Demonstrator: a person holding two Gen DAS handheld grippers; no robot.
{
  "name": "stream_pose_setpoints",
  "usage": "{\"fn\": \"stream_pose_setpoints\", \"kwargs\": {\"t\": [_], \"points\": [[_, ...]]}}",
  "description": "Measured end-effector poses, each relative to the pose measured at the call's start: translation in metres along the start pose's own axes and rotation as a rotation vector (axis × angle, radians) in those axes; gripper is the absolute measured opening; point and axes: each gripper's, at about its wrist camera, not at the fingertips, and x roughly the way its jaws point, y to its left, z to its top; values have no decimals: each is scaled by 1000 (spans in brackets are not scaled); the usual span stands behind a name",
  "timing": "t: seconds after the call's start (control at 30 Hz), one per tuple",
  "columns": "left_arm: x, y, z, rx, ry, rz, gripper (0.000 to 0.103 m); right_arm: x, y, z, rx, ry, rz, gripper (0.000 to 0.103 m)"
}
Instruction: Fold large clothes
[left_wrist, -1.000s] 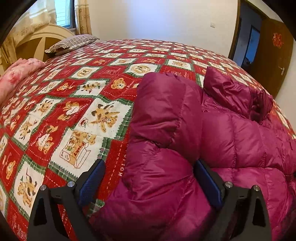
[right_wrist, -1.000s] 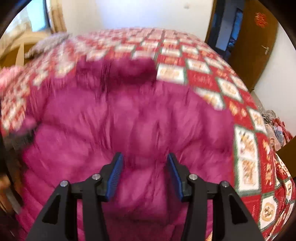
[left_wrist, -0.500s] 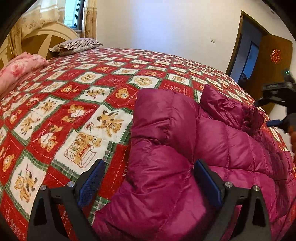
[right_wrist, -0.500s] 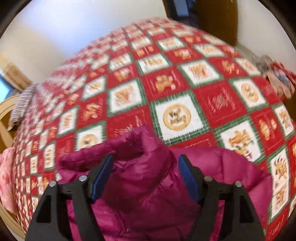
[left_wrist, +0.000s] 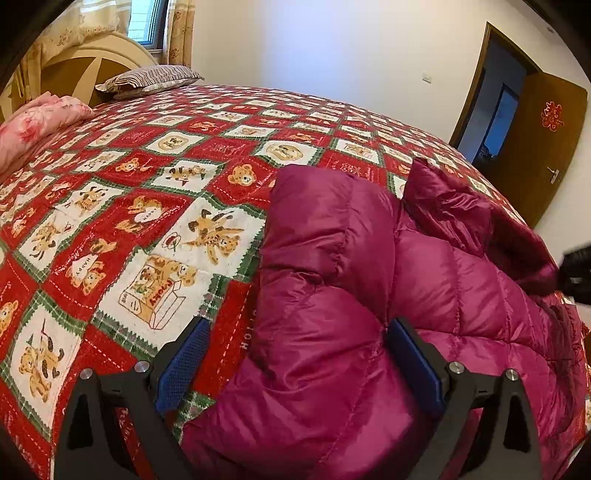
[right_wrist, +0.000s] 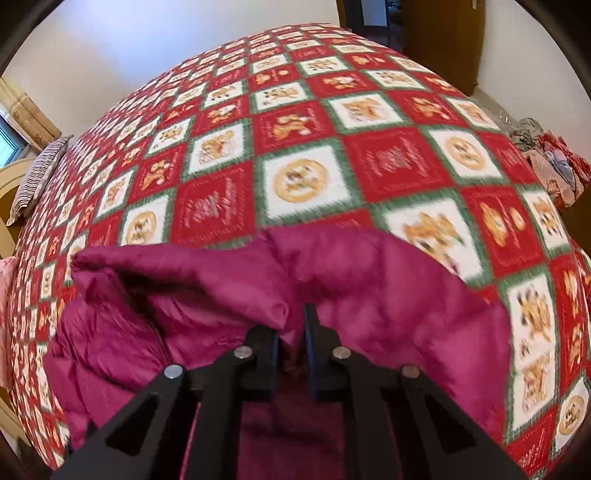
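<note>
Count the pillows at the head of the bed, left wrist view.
1: a striped pillow lies against the headboard by the window. The pink bundle nearer the camera looks like a folded quilt; others may be out of frame.

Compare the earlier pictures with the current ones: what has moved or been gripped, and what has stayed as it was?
The right gripper has swung from over the jacket's middle to its edge near the bedspread; its jaws have just been closing and now pinch a fold of the jacket. The left gripper stays open astride the folded sleeve, barely moved. The jacket's fold and the pillow are unchanged.
</note>
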Motion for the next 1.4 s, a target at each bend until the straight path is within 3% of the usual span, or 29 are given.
{"fn": "stream_pose_setpoints", "kwargs": {"t": [0.13, 0.33, 0.4, 0.5, 0.67, 0.73, 0.87, 0.93, 1.0, 1.07, 1.13, 1.2, 1.27, 1.4], "points": [[-1, -2, 0, 13, -2, 4, 97, 13, -18, -20, 41, -6, 30, 13], [-20, -14, 10, 84, -10, -31, 97, 15, -17, -44, -27, -186, 26, 12], [-34, -25, 24, 101, -37, -82, 97, 14, -7, -56, -107, -268, -21, 15], [-41, -50, 54, 129, -49, -164, 97, 13, -4, -59, -127, -289, -43, 16], [0, -96, 111, 110, 58, -212, 97, 14, -10, -56, -87, -294, 27, 17], [24, -102, 120, 55, 126, -195, 97, 13, -14, -59, -79, -298, 43, 17], [47, -121, 115, -12, 220, -258, 97, 11, -22, -63, -66, -303, 72, 17], [49, -141, 107, 70, 207, -206, 97, 12, -24, -63, -59, -303, 86, 18], [55, -160, 99, 193, 191, -79, 97, 12, -26, -63, -53, -304, 98, 18], [62, -164, 94, 251, 173, -9, 97, 12, -26, -63, -50, -304, 103, 18], [60, -153, 94, 237, 144, 1, 85, 12, -27, -63, -51, -305, 102, 18], [57, -137, 95, 196, 160, -24, 44, 12, -27, -63, -48, -305, 106, 18], [55, -124, 95, 161, 183, -74, 34, 12, -28, -63, -43, -305, 112, 18], [39, -111, 81, 164, 181, -88, 21, 12, -28, -63, -41, -305, 113, 18]]}}
